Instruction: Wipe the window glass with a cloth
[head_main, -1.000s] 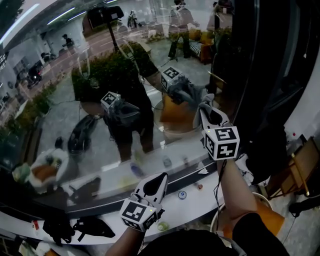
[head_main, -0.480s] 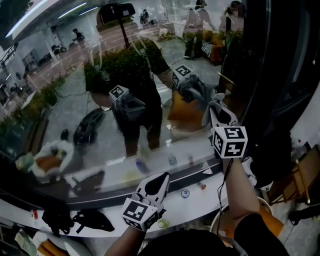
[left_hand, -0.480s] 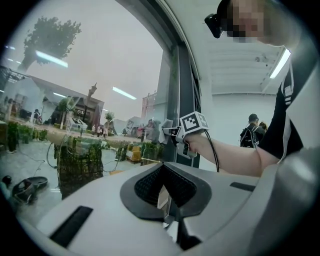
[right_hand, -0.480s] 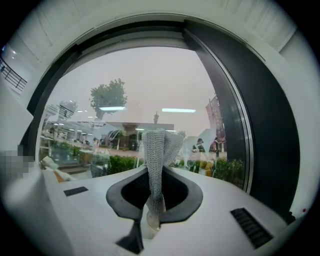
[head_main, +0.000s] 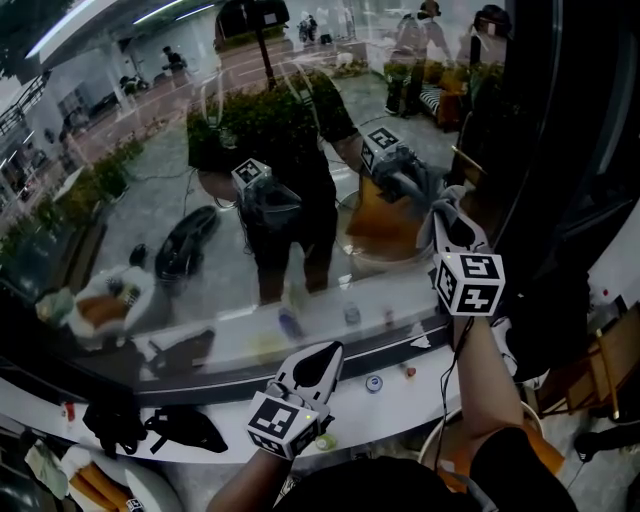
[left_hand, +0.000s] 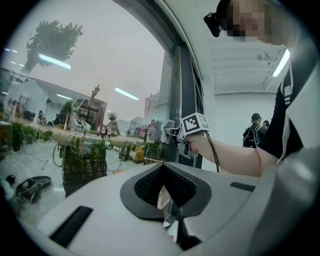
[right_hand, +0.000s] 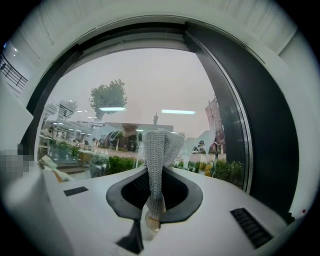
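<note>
Grey mesh cloth (right_hand: 159, 160) grasped in the right tongs (right_hand: 156, 192), held at the window glass (head_main: 140, 200). The cloth is pinched low between the pads, and its free end stands up past the tips in a loose fold. In the head view the cloth (head_main: 447, 208) appears to meet its own reflection on the pane, just beside the dark frame (head_main: 520, 150).

Change over the last second: the right tongs (head_main: 445, 215) and cloth have drifted rightward and slightly upward in the head view. The reflected figure has shifted the same way, so part of this drift is probably head motion. The cloth has stayed against the pane throughout. The left tongs (head_main: 322, 358) have barely moved.

Meaning for the task: a wiping stroke is judged to be under way on the right-hand edge of the pane. The broad area to the left is probably not yet covered. No streaks or wet marks can be made out to confirm this.

Pose: the right forearm (head_main: 478, 390) rises steeply from the lower right, with the tongs pointing up and slightly left into the glass. The left tongs (left_hand: 167, 192) are clenched on nothing, their tips meeting. They are held low over the white worktop (head_main: 410, 400), angled up towards the pane but apart from it.
</note>
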